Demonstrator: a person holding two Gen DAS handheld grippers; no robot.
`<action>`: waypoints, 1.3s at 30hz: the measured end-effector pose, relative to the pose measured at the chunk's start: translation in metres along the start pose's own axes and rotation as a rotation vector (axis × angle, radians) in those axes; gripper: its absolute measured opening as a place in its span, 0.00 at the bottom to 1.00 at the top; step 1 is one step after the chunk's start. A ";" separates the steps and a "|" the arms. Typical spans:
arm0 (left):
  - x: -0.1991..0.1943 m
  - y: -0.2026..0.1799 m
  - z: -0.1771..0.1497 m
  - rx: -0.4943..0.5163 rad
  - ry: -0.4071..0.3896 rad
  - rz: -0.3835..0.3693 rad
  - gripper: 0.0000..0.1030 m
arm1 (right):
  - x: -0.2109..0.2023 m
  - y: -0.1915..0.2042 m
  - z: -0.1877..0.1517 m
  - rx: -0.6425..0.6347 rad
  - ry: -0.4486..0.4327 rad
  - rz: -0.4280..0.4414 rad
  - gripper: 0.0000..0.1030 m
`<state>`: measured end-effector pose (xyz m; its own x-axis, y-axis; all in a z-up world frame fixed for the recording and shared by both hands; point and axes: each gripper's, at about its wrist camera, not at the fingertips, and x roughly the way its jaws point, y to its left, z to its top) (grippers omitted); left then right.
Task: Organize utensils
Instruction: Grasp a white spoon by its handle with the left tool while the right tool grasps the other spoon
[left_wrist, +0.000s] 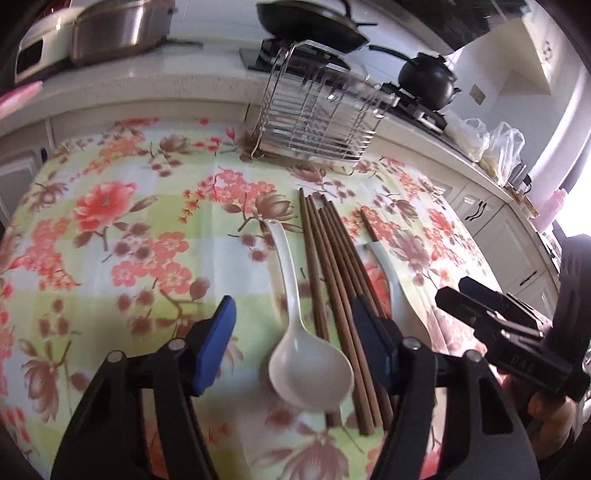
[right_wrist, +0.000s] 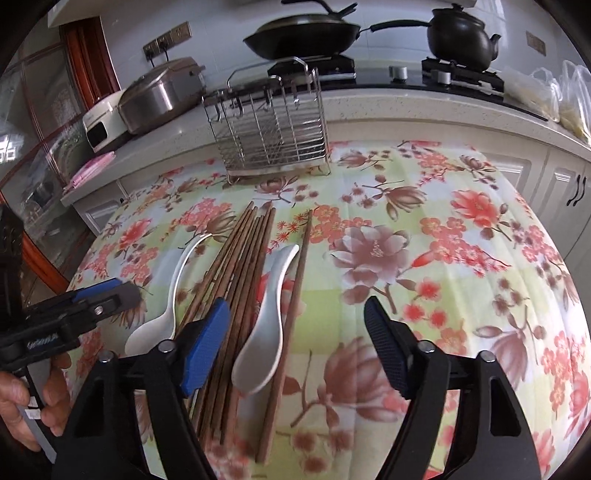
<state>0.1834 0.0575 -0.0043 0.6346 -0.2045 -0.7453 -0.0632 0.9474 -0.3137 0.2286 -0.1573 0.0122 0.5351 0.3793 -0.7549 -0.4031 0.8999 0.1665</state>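
Observation:
Several brown wooden chopsticks (left_wrist: 334, 280) lie in a bundle on the floral tablecloth (left_wrist: 129, 229), with a white ceramic spoon (left_wrist: 306, 354) to their left and a second white spoon (left_wrist: 389, 273) to their right. My left gripper (left_wrist: 295, 339) is open, its jaws either side of the first spoon's bowl and the chopsticks. In the right wrist view the chopsticks (right_wrist: 240, 266) lie between the two spoons (right_wrist: 166, 295) (right_wrist: 266, 325). My right gripper (right_wrist: 295, 343) is open above the nearer spoon. A wire utensil rack (right_wrist: 271, 129) stands empty at the table's far edge.
Behind the table runs a counter with a steel pot (right_wrist: 162, 92), a black wok (right_wrist: 303, 35) and a black kettle (right_wrist: 461, 37) on a stove. Plastic bags (right_wrist: 561, 92) lie at the counter's right. The other gripper shows at each view's side (left_wrist: 491, 314) (right_wrist: 74, 306).

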 end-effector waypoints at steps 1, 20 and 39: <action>0.007 0.003 0.005 -0.006 0.019 -0.010 0.52 | 0.006 0.003 0.005 -0.008 0.013 0.000 0.62; 0.071 0.017 0.039 -0.045 0.158 -0.147 0.25 | 0.074 0.024 0.030 -0.072 0.158 -0.033 0.19; 0.033 0.010 0.042 0.013 0.081 -0.142 0.05 | 0.030 0.024 0.036 -0.088 0.064 0.039 0.09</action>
<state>0.2361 0.0709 -0.0074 0.5725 -0.3550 -0.7390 0.0328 0.9106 -0.4120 0.2617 -0.1165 0.0158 0.4702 0.3963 -0.7886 -0.4874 0.8615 0.1423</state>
